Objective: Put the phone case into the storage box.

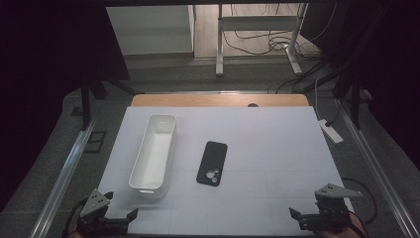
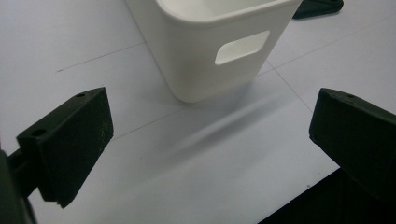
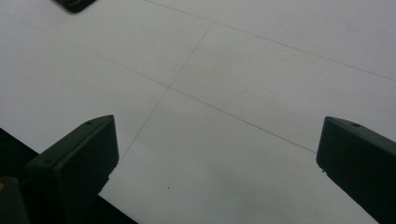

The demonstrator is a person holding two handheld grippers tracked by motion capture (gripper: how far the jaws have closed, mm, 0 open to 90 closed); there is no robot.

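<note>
High view, long white plastic bin (image 1: pixel 153 153) w/ rounded corners, glossy black phone (image 1: pixel 212 163) beside, prob. face-down, both hand-held grippers (image 1: pixel 130 216) (image 1: pixel 296 216) released.

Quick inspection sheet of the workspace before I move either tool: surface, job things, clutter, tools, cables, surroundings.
Surface: white mat with faint grid lines, over a wooden table.
Job's things: white bin, upright, empty as far as seen; black phone flat, camera side up, right of the bin, apart from it.
Clutter: nothing seen.
Tools: left tool and right tool at the near edge, both open, holding nothing.
Cables: tangle on the floor; power strip.
Surroundings: dark room, desk frame behind.
</note>
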